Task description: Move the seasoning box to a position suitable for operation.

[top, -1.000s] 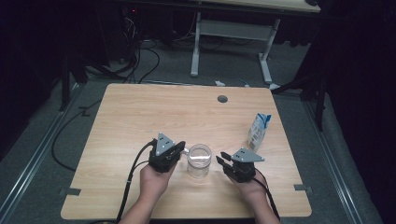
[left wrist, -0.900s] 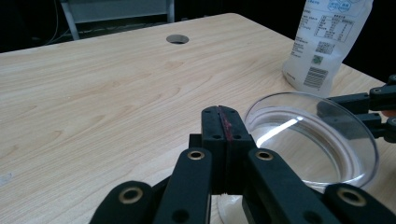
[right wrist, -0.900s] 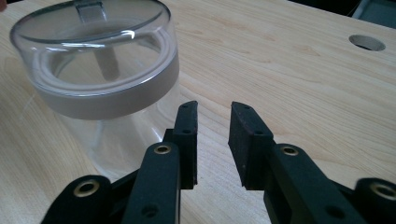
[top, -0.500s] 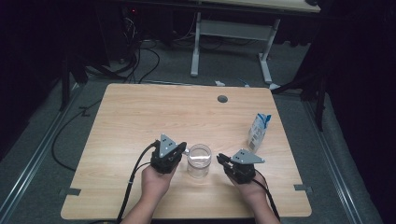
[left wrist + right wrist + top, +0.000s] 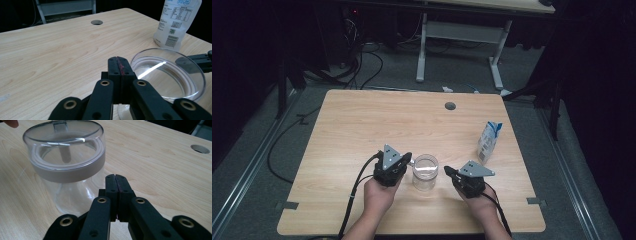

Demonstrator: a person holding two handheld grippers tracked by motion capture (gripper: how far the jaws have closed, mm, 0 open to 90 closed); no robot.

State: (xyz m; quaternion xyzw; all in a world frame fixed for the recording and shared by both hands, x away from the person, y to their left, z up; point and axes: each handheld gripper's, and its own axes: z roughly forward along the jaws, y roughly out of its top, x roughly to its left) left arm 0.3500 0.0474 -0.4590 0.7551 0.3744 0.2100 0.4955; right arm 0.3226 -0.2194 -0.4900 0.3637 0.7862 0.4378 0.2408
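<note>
Your two grippers flank the clear glass jar (image 5: 425, 172), which stands upright near the front edge of the table (image 5: 362, 125), roughly at its middle, with its clear lid (image 5: 63, 135) seated on top. Your left gripper (image 5: 406, 159) sits just left of the jar with its jaws pressed flat together on nothing, the tips close beside the lid's rim; from that spot it looks placed to steady the jar or nudge the lid, though I cannot tell whether it touches the glass. Your right gripper (image 5: 447, 171) lies just right of the jar, a little apart from it; its jaws have just been closing and now meet with nothing between them, as the right gripper view shows plainly. Both hands rest low on the wood, which keeps the tips level with the jar's upper half. The white pouch (image 5: 488, 140) stands well off to the right, out of the way.
</note>
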